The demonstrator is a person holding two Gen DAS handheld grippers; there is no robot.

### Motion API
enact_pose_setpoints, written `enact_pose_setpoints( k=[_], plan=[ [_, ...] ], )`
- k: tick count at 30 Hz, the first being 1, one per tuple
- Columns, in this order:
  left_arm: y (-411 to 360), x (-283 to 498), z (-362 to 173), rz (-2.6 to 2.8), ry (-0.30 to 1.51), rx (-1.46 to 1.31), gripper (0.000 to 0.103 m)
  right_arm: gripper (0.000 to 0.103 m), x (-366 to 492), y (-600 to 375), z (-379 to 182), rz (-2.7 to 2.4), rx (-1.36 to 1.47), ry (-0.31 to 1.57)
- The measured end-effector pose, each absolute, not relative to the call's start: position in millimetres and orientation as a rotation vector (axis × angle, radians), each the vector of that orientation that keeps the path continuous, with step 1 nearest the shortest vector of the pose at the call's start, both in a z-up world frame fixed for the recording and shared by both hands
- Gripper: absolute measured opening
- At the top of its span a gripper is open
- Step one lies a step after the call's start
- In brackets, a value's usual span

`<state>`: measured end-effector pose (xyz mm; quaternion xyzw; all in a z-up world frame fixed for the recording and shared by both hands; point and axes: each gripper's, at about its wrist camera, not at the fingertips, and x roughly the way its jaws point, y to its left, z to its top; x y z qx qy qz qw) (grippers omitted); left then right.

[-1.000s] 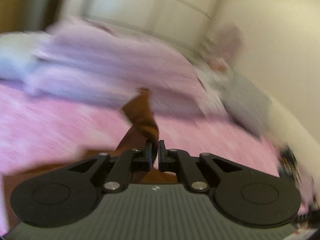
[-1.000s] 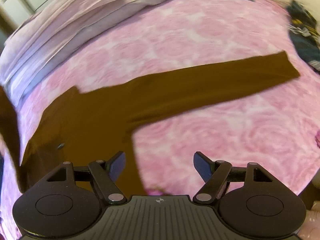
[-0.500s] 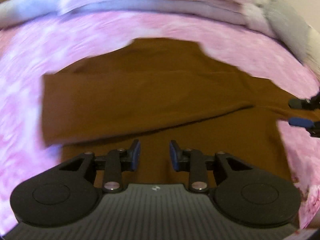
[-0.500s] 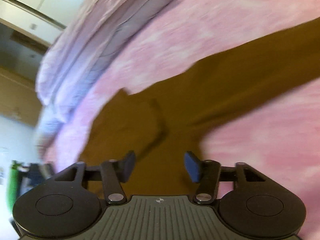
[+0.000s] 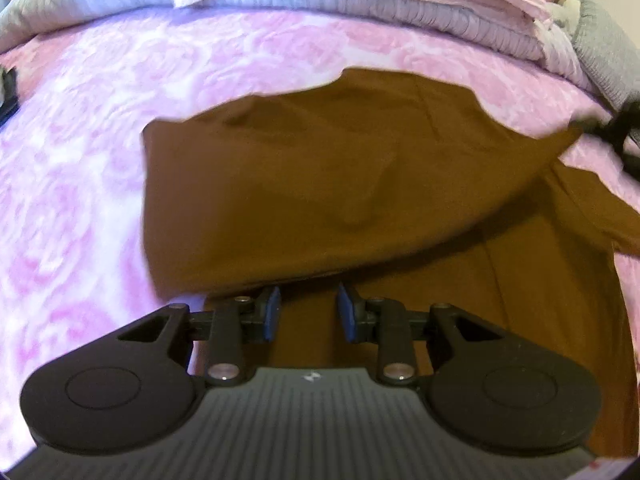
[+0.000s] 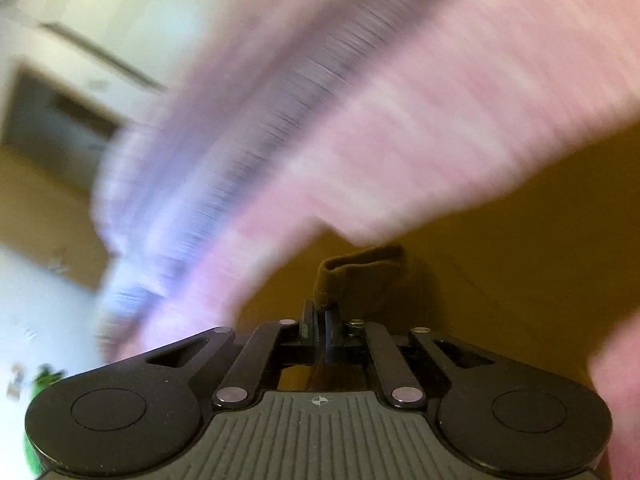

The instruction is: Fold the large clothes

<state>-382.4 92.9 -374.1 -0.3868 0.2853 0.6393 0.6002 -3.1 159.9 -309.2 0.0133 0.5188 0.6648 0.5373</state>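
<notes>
A large brown garment (image 5: pixel 320 184) lies spread on the pink flowered bedspread (image 5: pixel 80 160), with one layer folded over across its upper part. My left gripper (image 5: pixel 308 300) hovers over its near part, open, the blue pads (image 5: pixel 272 312) apart with nothing between them. At the right edge of the left wrist view my right gripper (image 5: pixel 612 132) holds a stretched corner of the cloth. In the blurred right wrist view the right gripper (image 6: pixel 320 312) is shut on a small raised fold (image 6: pixel 360 268) of the brown garment (image 6: pixel 500 248).
Folded lilac and grey quilts (image 5: pixel 400 12) lie along the far side of the bed, with a grey pillow (image 5: pixel 608 56) at the far right. A dark object (image 5: pixel 8 92) sits at the left edge. A wall and a dark doorway (image 6: pixel 60 128) show beyond the bed.
The left gripper let go of the brown cloth it pinched, opened and sank over the garment. The right gripper swung left, closed on the garment's edge and pulls it.
</notes>
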Motion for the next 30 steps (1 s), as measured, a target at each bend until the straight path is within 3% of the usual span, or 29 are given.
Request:
enact_pose_setpoints(
  k=[5, 12, 15, 20, 22, 24, 30],
  plan=[
    [114, -379, -378, 1.529, 0.673, -0.821, 0.026, 0.0, 32, 134, -275, 1.511, 0.089, 0.994],
    [107, -406, -381, 1.601, 0.714, -0.83, 0.02, 0.0, 67, 131, -371, 1.261, -0.199, 1.197],
    [100, -422, -379, 1.612, 0.717, -0.861, 0.008, 0.0, 71, 122, -368, 1.241, -0.157, 1.198],
    [89, -437, -372, 1.626, 0.739, -0.892, 0.008, 0.0, 61, 131, -357, 1.259, -0.281, 1.142],
    [82, -439, -367, 1.647, 0.773, -0.898, 0.01, 0.008, 64, 137, -359, 1.244, -0.293, 1.168],
    [77, -443, -361, 1.668, 0.771, -0.935, 0.011, 0.037, 73, 132, -351, 1.211, -0.265, 1.167],
    [72, -425, -333, 1.606, 0.696, -0.923, 0.012, 0.042, 145, 80, -342, 1.007, -0.115, 1.199]
  ],
)
